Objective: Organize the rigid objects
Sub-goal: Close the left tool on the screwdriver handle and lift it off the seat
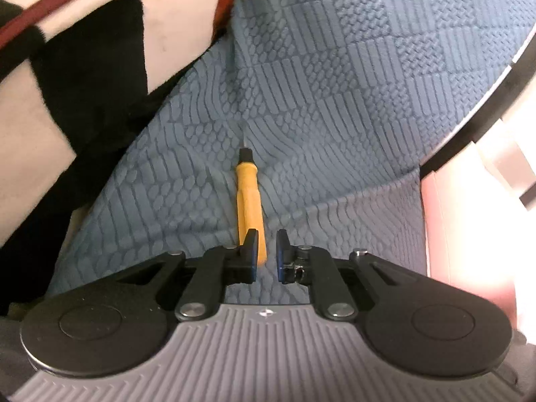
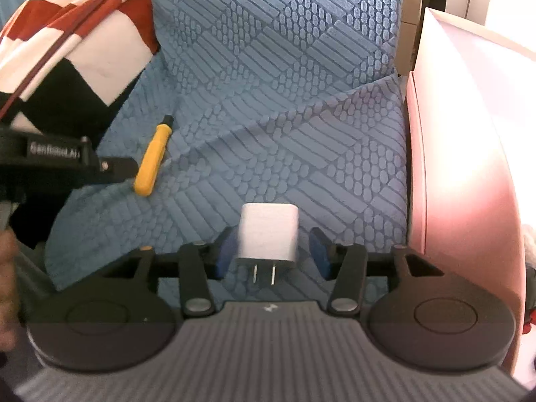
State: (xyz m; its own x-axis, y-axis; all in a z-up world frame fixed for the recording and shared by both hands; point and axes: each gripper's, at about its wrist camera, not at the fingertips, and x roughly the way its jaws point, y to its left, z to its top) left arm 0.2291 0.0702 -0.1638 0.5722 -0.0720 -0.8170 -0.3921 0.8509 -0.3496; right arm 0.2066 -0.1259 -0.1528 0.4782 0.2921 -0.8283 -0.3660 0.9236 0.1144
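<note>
Screwdriver [image 1: 249,197] pinched by left tool [image 1: 267,256].

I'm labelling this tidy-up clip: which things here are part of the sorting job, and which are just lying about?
Job: yellow screwdriver, white charger plug, probably the pink box.
Lying about: checkered blanket, blue cushion cover.

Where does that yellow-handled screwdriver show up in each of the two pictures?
Left wrist view: the yellow-handled screwdriver is at centre, running up from the left tongs.
Right wrist view: left of centre, tilted, beside the other tongs.
Shared landmark: the blue textured fabric cover it lies on.
</note>
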